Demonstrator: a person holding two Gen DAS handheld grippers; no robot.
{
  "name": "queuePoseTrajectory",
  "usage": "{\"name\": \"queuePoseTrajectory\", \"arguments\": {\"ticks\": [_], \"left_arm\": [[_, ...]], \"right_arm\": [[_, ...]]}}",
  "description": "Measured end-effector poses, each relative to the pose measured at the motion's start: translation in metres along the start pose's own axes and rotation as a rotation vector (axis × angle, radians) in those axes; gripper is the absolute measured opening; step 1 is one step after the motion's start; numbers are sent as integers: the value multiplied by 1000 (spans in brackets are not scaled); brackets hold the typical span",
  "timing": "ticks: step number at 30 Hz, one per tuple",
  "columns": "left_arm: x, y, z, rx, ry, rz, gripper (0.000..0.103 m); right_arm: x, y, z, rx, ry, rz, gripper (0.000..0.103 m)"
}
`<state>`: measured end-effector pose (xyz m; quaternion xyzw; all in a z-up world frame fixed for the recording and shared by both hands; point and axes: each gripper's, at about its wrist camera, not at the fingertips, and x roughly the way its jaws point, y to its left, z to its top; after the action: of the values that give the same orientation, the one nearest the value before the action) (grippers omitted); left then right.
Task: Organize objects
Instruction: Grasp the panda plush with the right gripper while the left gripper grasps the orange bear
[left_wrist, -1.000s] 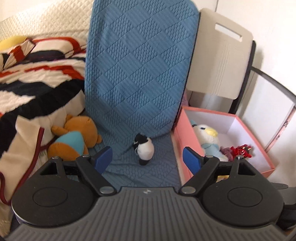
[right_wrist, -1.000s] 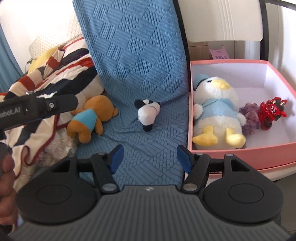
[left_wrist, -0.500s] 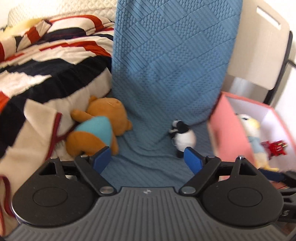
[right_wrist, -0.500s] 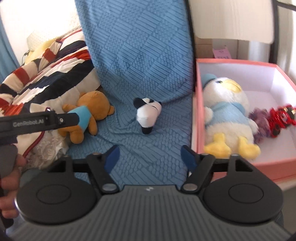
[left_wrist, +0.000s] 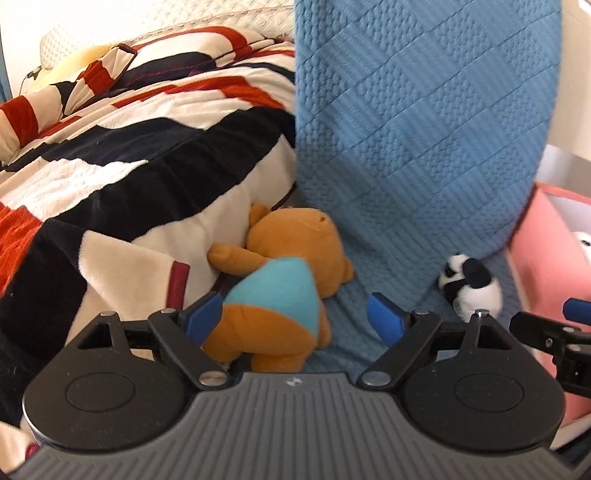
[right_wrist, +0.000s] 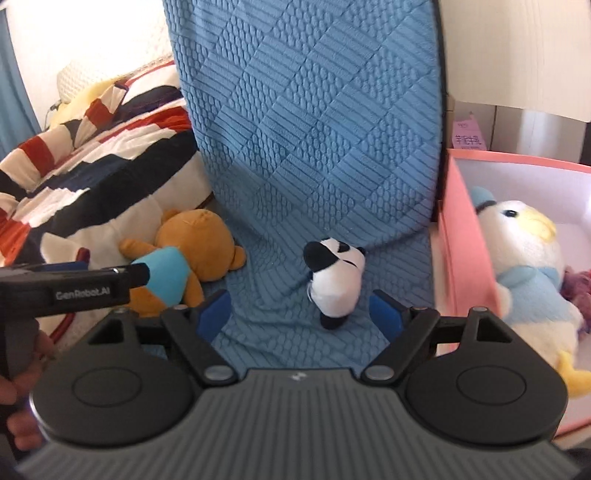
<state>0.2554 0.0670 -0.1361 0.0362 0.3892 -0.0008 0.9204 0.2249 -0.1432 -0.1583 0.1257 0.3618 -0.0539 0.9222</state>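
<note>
Striped blanket (left_wrist: 122, 155), red, white and navy, heaped on the left side of both views. Blue quilted cover (right_wrist: 314, 147) drapes down a backrest and spreads flat across the seat in front. Pink box (right_wrist: 465, 258) stands at the cover's right edge, white inside.

Inside the box: white duck plush (right_wrist: 524, 266) in a light blue shirt, lying against the near wall; a purple item just beside it at the far right, too cropped to identify.

On the cover, left: orange bear plush (left_wrist: 288, 280) in a turquoise shirt, lying face down, its head touching the blanket's edge.

On the cover, centre-right: small panda plush (right_wrist: 338, 282), black and white, well apart from the bear, near the box but not touching it.

Left gripper (left_wrist: 295, 315): fingers spread wide, holding nothing, the bear's lower body lying between them and just ahead.

Right gripper (right_wrist: 301, 312): fingers likewise released and empty; the panda sits just ahead, toward the right finger. Contact not seen in either view.
</note>
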Motion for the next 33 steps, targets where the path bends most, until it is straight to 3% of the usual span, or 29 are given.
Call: {"name": "queuePoseTrajectory", "arguments": {"ticks": [7,12,14,18,27,29,33], "left_arm": [[33,-12,1,96,11,8,89],[56,-26,-3,184,24,68,89],[65,-30,-5,217,37,81,89],[80,-35,-7,259,55,124,89],[102,-17,-3,200,95,175,89],[103,-16,-5,197,102,170,88],[100,-13,-4,187,91,160,81]], "right_arm": [[50,2,2,-2,45,-72,76],[75,0,0,-7,53,-109,72],[83,2,-1,-35,55,-109,63],[94,3,1,-49,51,-130,64],[108,-2,5,-77,51,-209,55],[109,-7,5,-69,59,-220,46],[107,-17,7,-27,78,-199,39]]}}
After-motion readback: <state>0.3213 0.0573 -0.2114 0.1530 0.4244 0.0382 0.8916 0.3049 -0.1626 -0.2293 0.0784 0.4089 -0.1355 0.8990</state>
